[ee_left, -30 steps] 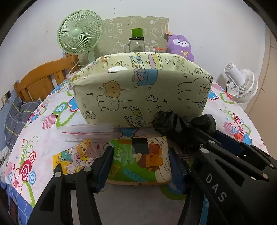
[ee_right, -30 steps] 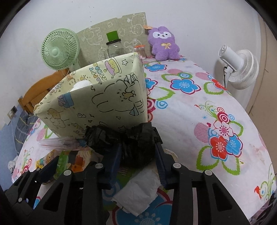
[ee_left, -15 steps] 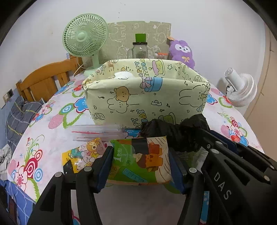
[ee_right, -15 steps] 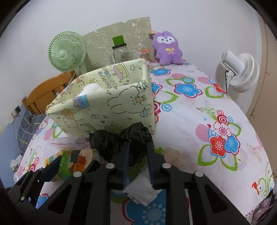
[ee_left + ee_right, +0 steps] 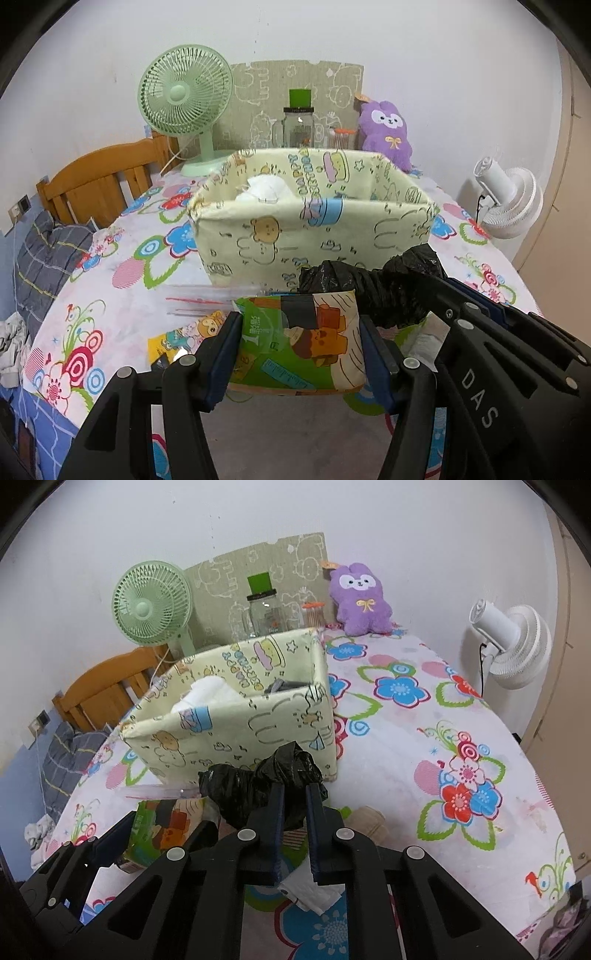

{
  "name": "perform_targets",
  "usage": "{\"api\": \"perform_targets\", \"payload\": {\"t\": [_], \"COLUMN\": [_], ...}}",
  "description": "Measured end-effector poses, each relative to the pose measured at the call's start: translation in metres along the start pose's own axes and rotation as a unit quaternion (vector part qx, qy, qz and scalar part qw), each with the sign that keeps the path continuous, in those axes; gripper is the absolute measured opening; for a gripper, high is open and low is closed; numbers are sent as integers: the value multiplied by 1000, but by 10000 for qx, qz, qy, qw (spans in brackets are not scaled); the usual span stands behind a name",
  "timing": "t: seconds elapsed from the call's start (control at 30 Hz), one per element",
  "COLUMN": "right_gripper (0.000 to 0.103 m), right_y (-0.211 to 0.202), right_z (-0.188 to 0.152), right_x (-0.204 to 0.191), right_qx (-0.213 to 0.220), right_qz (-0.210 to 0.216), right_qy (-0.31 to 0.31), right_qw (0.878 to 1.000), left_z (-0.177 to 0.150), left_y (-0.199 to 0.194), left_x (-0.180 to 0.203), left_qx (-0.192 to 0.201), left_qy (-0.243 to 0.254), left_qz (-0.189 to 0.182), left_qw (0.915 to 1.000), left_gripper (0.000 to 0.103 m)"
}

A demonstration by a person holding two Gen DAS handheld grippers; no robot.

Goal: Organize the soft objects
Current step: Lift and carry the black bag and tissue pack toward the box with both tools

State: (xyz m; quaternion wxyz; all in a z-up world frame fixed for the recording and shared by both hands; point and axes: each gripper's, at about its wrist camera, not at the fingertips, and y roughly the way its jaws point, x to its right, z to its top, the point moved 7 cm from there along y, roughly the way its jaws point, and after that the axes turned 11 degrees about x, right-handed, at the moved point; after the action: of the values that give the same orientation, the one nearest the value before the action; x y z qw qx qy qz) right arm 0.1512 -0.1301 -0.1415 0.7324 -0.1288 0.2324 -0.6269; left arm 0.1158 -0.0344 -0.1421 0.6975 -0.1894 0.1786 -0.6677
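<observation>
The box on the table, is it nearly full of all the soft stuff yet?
Not yet. The box already holds something white and something grey. In hand: the left gripper clamps a tissue pack, and the right gripper pinches a black bag; both are outside the box. Still on the table: a white tissue and a beige bundle.

Both views are bright and evenly lit by soft indoor light, with only faint, diffuse shadows beneath the fabric box (image 5: 314, 221) and no hard glare on the white wall behind it. Strong fisheye distortion bows the table's flowered cloth (image 5: 424, 738) around the box and leaves black vignette corners. Focus is crisp across the box, softening slightly toward the frame edges.
</observation>
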Motion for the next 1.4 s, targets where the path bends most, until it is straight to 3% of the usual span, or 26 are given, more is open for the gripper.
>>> {"api": "perform_targets", "payload": {"t": [0.8, 1.4], "right_gripper": [14, 14], "right_y": [-51, -46], "right_z": [53, 82], "right_x": [-20, -29], "right_qx": [539, 728], "right_qz": [-67, -131], "right_qy": [-87, -99], "right_qw": [9985, 9972], "left_z": [53, 79], "left_y": [-44, -36], "left_x": [-6, -11], "left_qx": [518, 668], "left_qy": [16, -12], "left_qz": [-148, -256], "left_qw": [9985, 9974], "left_gripper": [63, 63]}}
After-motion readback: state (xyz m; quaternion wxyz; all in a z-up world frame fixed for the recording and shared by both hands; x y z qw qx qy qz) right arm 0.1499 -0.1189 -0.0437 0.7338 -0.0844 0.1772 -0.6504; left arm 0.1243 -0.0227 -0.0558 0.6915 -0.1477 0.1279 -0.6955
